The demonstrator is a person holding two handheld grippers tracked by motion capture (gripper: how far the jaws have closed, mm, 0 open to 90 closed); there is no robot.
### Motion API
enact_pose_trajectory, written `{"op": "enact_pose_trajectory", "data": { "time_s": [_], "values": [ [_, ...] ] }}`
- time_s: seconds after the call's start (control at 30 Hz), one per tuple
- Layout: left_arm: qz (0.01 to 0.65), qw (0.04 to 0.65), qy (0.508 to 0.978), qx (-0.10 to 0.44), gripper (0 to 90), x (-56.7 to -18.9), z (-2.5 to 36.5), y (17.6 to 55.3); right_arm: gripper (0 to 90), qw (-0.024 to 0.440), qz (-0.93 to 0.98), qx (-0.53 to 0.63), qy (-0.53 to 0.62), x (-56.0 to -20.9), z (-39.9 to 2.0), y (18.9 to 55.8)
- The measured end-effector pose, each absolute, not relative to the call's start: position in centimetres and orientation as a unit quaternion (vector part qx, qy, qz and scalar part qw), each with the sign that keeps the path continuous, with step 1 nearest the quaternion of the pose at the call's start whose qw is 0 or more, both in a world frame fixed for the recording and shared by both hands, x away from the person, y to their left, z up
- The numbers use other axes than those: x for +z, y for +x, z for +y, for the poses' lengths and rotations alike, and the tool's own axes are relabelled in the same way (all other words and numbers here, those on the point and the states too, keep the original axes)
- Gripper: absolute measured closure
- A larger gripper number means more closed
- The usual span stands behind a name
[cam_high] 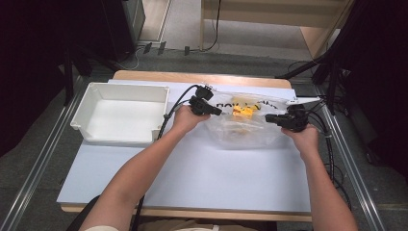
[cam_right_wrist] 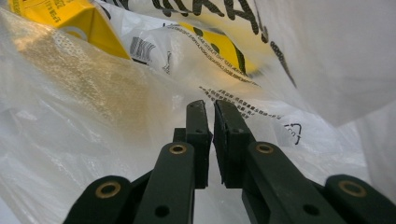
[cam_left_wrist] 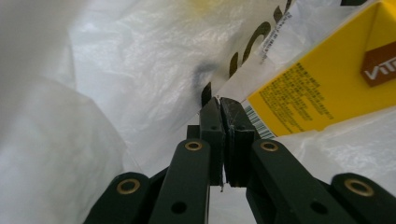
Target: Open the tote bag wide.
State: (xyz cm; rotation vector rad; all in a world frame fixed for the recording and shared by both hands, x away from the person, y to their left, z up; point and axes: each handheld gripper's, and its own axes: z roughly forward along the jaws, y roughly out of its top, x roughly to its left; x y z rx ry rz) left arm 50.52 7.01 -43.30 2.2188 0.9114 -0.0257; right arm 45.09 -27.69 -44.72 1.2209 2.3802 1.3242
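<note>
Reaching in from the near edge of the table (cam_high: pixel 192 183), both forearms stretch forward and slightly apart, each hand wrapped around a claw at the far half of the surface. The left gripper (cam_high: pixel 217 111) pinches the left rim of a clear plastic bag (cam_high: pixel 245 132), and the right gripper (cam_high: pixel 268 118) pinches its right rim, so the bag lies between them. Up close, the left gripper (cam_left_wrist: pixel 219 105) is clenched on a fold of film, with a yellow carton (cam_left_wrist: pixel 327 84) just right of its tips. The right gripper (cam_right_wrist: pixel 208 109) looks clenched on film too, though the fold is hard to make out. Beyond the left hand sits a white tray (cam_high: pixel 96 91).
</note>
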Motion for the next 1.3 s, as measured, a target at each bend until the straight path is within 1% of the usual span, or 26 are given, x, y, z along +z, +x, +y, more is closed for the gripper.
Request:
{"op": "enact_pose_trajectory", "data": {
  "time_s": [0.17, 0.97, 1.3],
  "values": [
    [0.359, 0.364, 0.859, -0.001, 89.1, -43.5, 7.1, 50.7, 85.6, 0.081, 0.791, 0.441, 0.416, -45.3, -27.8, 45.1],
    [0.39, 0.349, 0.852, -0.001, 88.0, -45.7, 7.9, 51.2, 86.9, 0.083, 0.784, 0.419, 0.451, -47.3, -28.4, 45.1],
    [0.408, 0.344, 0.846, 0.016, 87.9, -46.2, 8.6, 51.7, 88.8, 0.087, 0.777, 0.409, 0.471, -48.0, -29.0, 44.9]
  ]
}}
